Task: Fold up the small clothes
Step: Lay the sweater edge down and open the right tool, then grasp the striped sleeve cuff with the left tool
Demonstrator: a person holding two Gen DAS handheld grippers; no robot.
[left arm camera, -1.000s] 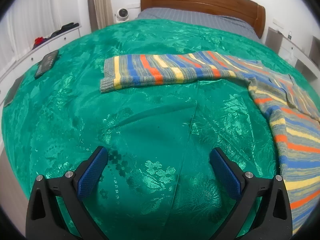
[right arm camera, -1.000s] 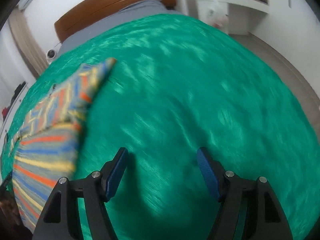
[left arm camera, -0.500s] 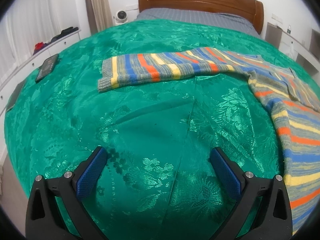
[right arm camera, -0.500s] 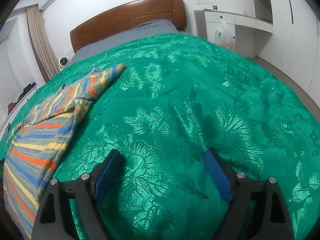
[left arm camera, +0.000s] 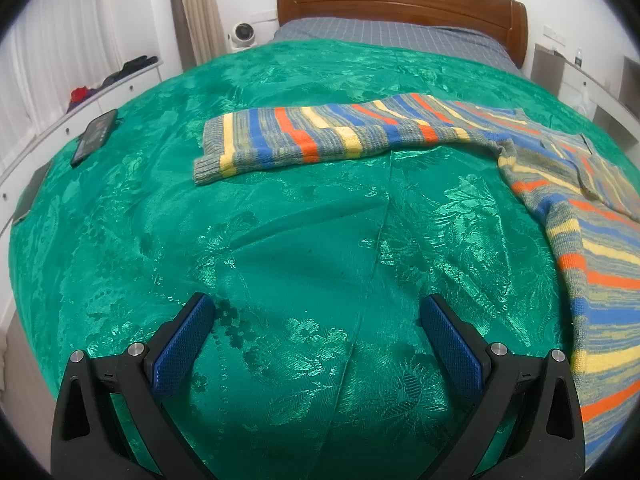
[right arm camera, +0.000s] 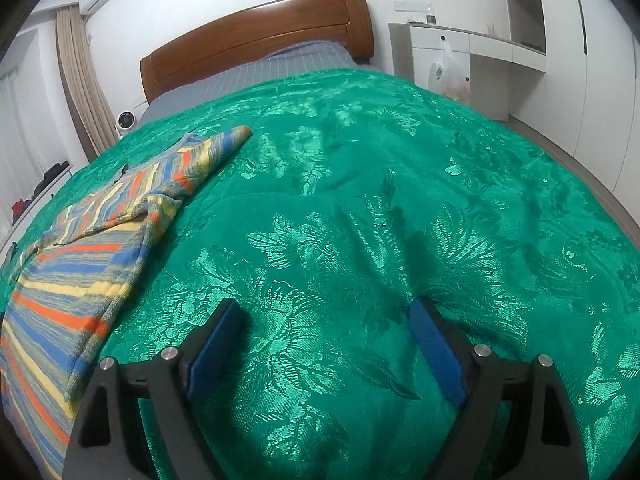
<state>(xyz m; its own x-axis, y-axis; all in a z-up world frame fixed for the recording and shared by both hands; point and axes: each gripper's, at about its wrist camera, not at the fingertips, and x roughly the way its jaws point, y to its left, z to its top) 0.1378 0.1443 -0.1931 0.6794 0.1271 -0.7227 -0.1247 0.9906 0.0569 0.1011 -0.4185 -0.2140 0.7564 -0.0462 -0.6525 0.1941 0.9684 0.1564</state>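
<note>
The right gripper [right arm camera: 324, 312] has just been opening: its blue pads [right arm camera: 216, 344] stand wider apart than a second ago, with nothing between them but the green bedspread [right arm camera: 400, 200] below. Its view has also swung and sharpened; the earlier blur is gone and the headboard [right arm camera: 256, 36] now sits higher and closer to the middle. The left gripper [left arm camera: 316, 312] is as it was, spread wide and empty over the bedspread, and its view is almost unchanged.

The sweater [left arm camera: 320, 132], knitted in blue, orange, yellow and grey stripes, lies flat on the bedspread and has not shifted. In the left view one sleeve stretches across the middle of the bed toward the left, cuff at the end, while the body runs down the right edge of the picture. In the right view the sweater [right arm camera: 92, 248] lies to the left of the gripper, its other sleeve folded into a point toward the headboard. Neither gripper touches it.

The bedspread is shiny, with a woven leaf pattern. A grey checked sheet [left arm camera: 392, 36] shows by the headboard. A phone [left arm camera: 94, 136] lies near the bed's left edge. White drawers [left arm camera: 120, 88], a curtain [left arm camera: 196, 8] and a small round white device [left arm camera: 242, 34] stand on the left; a white cabinet [right arm camera: 460, 48] with a hanging plastic bag [right arm camera: 444, 72] stands on the right.
</note>
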